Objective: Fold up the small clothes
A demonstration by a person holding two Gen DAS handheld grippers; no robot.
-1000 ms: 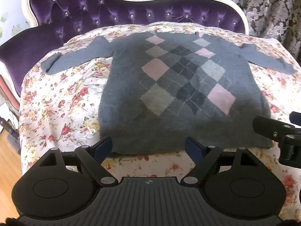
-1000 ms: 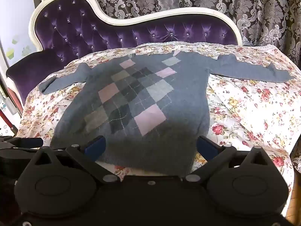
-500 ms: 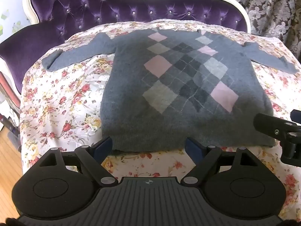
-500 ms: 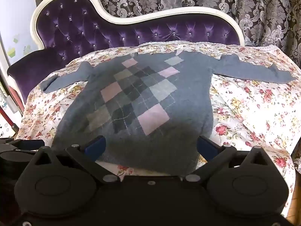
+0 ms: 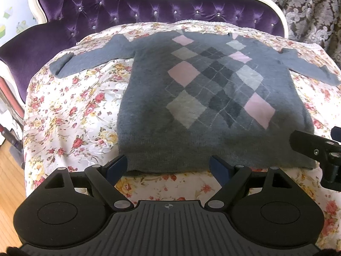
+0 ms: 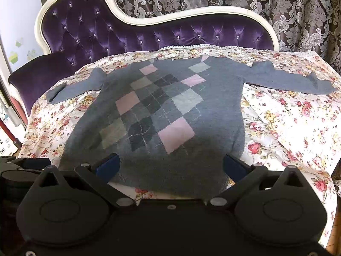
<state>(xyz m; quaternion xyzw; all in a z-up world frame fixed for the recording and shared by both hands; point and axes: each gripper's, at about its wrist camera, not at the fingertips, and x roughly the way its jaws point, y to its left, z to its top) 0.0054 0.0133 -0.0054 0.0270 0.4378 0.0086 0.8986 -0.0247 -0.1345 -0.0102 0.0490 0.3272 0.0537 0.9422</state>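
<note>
A grey argyle sweater [image 5: 213,98] lies flat, hem nearest, collar toward twelve o'clock; left gripper [image 5: 168,166] and right gripper [image 6: 170,167] hover wide open, seemingly empty, above the hem.

The scene is viewed from two fisheye cameras, each mounted just behind its own tongs and aimed forward and downward along them, so that the left tongs [image 5: 168,167] and the right tongs [image 6: 171,167] fill the bottom of their respective views. Both are held close above the near hem of the grey argyle sweater [image 5: 213,98] [image 6: 170,115], the left view from nearer its left corner. The sweater, the floral cover [image 5: 70,111] [image 6: 287,123] and the purple tufted backrest [image 5: 127,6] [image 6: 149,36] are shared by both.
</note>
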